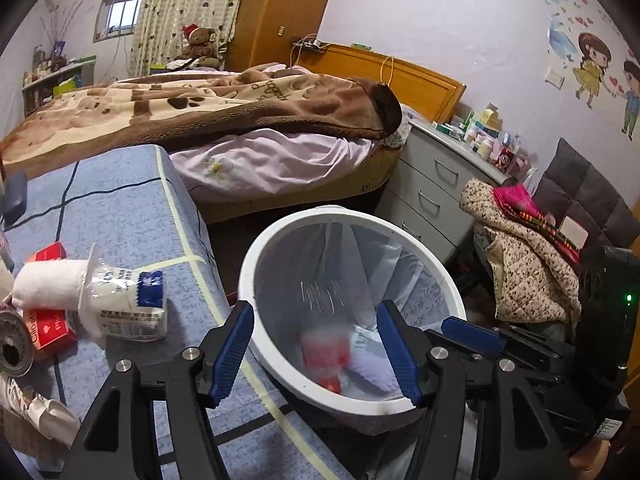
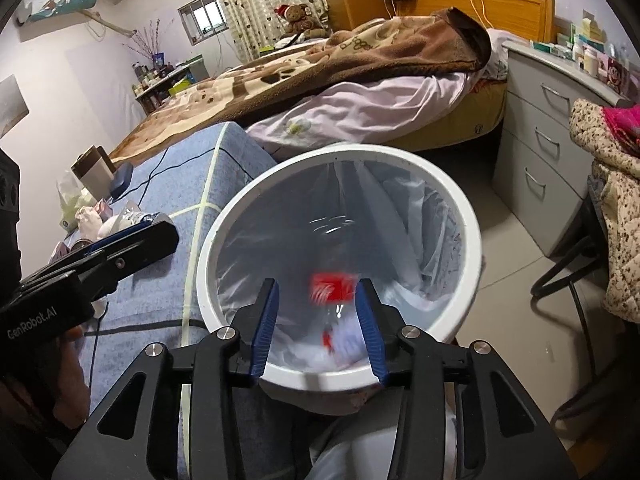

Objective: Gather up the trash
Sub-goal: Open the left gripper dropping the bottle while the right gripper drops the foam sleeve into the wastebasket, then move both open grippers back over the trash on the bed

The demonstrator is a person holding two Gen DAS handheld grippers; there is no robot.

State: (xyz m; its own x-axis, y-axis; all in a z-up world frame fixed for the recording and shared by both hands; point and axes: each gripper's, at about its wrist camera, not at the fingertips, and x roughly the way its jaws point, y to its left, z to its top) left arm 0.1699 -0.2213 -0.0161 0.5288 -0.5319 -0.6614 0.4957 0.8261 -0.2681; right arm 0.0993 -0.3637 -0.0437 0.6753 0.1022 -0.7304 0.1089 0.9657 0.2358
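Hovering over the white bin point(image 2: 460, 216), my right gripper point(image 2: 316, 328) has its blue pads apart with nothing pressed between them. A clear bottle with a red label point(image 2: 332, 286), blurred, sits inside the bin's plastic liner point(image 2: 424, 216), seen through the gap between my pads. My left gripper point(image 1: 320, 354) is spread wide and empty, reaching over the bin's near rim. The bin stands just beside the right edge of the blue checked bedspread point(image 1: 132, 216). More rubbish lies on that bedspread near its left edge: a white wrapped packet point(image 1: 124, 304) against a red carton point(image 1: 50, 326).
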